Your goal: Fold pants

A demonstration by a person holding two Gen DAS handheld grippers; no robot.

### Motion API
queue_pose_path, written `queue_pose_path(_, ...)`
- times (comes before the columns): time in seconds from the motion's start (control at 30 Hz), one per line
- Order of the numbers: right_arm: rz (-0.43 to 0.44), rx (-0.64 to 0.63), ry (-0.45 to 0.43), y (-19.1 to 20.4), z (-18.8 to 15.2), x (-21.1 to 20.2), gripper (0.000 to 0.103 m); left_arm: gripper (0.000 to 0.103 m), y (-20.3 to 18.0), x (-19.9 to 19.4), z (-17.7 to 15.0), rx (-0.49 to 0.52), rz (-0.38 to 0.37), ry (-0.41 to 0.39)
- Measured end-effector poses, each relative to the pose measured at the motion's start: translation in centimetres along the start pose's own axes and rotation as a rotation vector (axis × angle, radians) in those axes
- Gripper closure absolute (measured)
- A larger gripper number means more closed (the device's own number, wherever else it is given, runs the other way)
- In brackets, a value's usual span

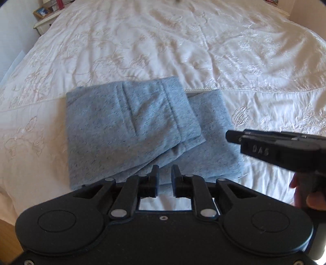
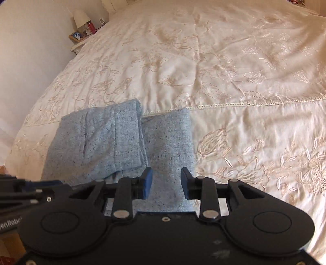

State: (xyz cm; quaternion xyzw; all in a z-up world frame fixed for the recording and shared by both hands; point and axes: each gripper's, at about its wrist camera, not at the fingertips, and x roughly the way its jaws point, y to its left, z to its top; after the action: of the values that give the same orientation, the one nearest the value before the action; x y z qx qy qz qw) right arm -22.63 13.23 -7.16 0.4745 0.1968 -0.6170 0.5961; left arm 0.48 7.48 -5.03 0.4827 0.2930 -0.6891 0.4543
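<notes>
Here the grey-blue pants (image 1: 130,130) lie folded into a compact stack on the cream embroidered bedspread (image 1: 203,51), near its front part, just in front of a stitched seam that runs across the cover. The top layer, with its hem band, lies over the left part of the stack, and a lower layer shows to its right. The left gripper (image 1: 165,173) hangs over the near edge of the stack with its fingers parted by a narrow gap and nothing pinched between them. The right gripper (image 2: 166,179) sits over the right-hand layer of the pants, its fingers spread somewhat wider, also with no cloth caught between the pads. In the left wrist view the right gripper comes in from the right edge, with a hand (image 1: 311,195) on its handle. A bedside table (image 2: 80,43) with a small lamp (image 2: 81,18) stands beyond the bed's far left corner.
</notes>
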Motion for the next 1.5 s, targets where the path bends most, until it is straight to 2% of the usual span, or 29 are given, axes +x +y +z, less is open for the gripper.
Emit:
queue_pose_path(0.1,0.065,-0.032,0.038,1.3,1.6,2.6,0.067,0.08,3.1,1.0,-1.8,-0.081,0.068,0.067)
queue_pose_path(0.17,0.078,-0.03,0.084,1.7,2.2,4.6,0.067,0.08,4.9,1.2,-2.9,-0.131,0.104,0.096)
queue_pose_path(0.33,0.107,-0.005,0.165,1.4,2.7,8.2,0.065,0.08,7.0,1.0,-4.3,-0.192,0.138,0.117)
queue_pose_path(0.43,0.154,0.076,0.183,0.5,2.8,9.4,0.063,0.08,7.4,1.0,-4.8,-0.204,0.141,0.126)
queue_pose_path(0.53,0.205,0.214,0.219,-0.5,3.3,10.9,0.063,0.08,7.2,1.3,-4.9,-0.204,0.143,0.13)
queue_pose_path(0.63,0.202,0.233,0.228,-0.3,3.4,11.6,0.063,0.08,6.9,1.4,-4.9,-0.199,0.127,0.123)
queue_pose_path(0.7,0.191,0.19,0.226,0.2,3.4,11.7,0.078,0.08,6.2,1.7,-4.7,-0.18,0.116,0.114)
queue_pose_path(0.73,0.184,0.152,0.233,0.8,3.6,11.8,0.095,0.08,6.0,1.7,-4.6,-0.168,0.115,0.107)
queue_pose_path(0.83,0.208,0.085,0.213,2.6,5.1,10.1,0.096,0.08,4.7,1.7,-4.0,-0.119,0.106,0.069)
queue_pose_path(0.97,0.268,0.012,0.136,5.1,7.5,4.7,0.096,0.08,1.8,2.2,-3.1,-0.008,0.092,-0.003)
queue_pose_path(1.03,0.294,-0.003,0.111,6.1,8.7,3.0,0.096,0.068,0.3,2.6,-2.8,0.048,0.097,-0.038)
queue_pose_path(1.17,0.303,-0.055,0.077,8.0,10.7,0.8,0.096,0.067,-1.7,4.3,-1.9,0.115,0.141,-0.091)
queue_pose_path(1.27,0.297,-0.067,0.061,8.2,11.3,-0.6,0.096,0.067,-1.4,5.4,-1.5,0.094,0.181,-0.089)
queue_pose_path(1.4,0.282,-0.058,0.041,7.2,11.4,-2.2,0.096,0.066,1.5,7.2,-2.2,0.016,0.258,-0.016)
queue_pose_path(1.47,0.262,-0.048,0.033,6.3,11.2,-2.8,0.096,0.058,3.2,7.3,-3.1,-0.007,0.244,-0.011)
queue_pose_path(1.5,0.25,-0.047,0.033,5.7,11.0,-3.1,0.096,0.051,3.8,7.1,-3.3,-0.02,0.235,-0.019)
